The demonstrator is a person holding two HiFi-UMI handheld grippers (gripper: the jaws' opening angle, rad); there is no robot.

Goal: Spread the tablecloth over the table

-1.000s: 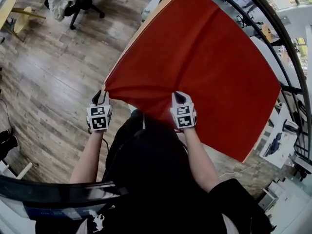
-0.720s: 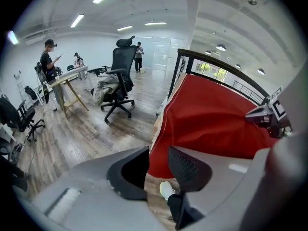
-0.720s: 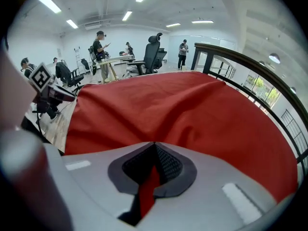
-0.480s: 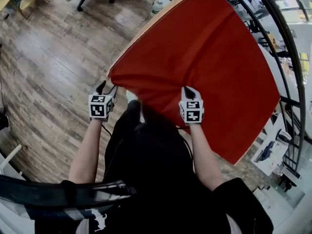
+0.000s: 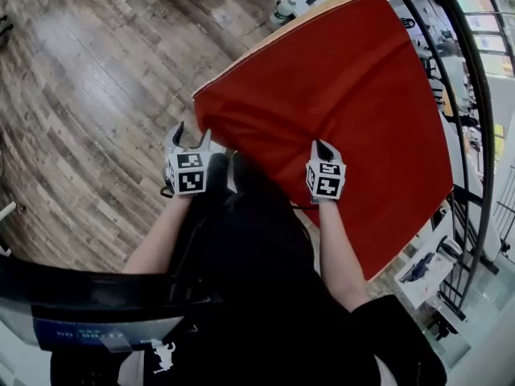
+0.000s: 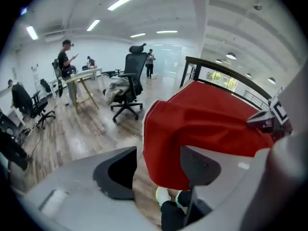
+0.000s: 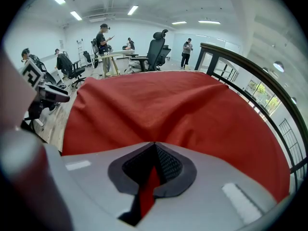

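Note:
The red tablecloth (image 5: 346,95) covers the table (image 5: 269,42), whose tan edge shows along the far left side. My right gripper (image 5: 320,145) is shut on the cloth's near hem, and a strip of red cloth (image 7: 149,177) is pinched between its pads. My left gripper (image 5: 191,131) stands open at the near left corner. Its jaws have just been opening. In the left gripper view the cloth corner (image 6: 166,143) hangs loose between the wide jaws of the left gripper (image 6: 159,170), draped against the right pad (image 6: 199,165) without being pressed.
A black railing (image 5: 475,95) curves along the table's right side. Wooden floor (image 5: 80,95) lies to the left. An office chair (image 6: 129,83), a wooden desk (image 6: 82,78) and several people stand further back. A bottle (image 5: 282,8) sits past the table's far corner.
The left gripper's jaws have opened and let go of the cloth corner, which now hangs loose. The left hand has shifted right, towards the table. The right gripper keeps its hold.

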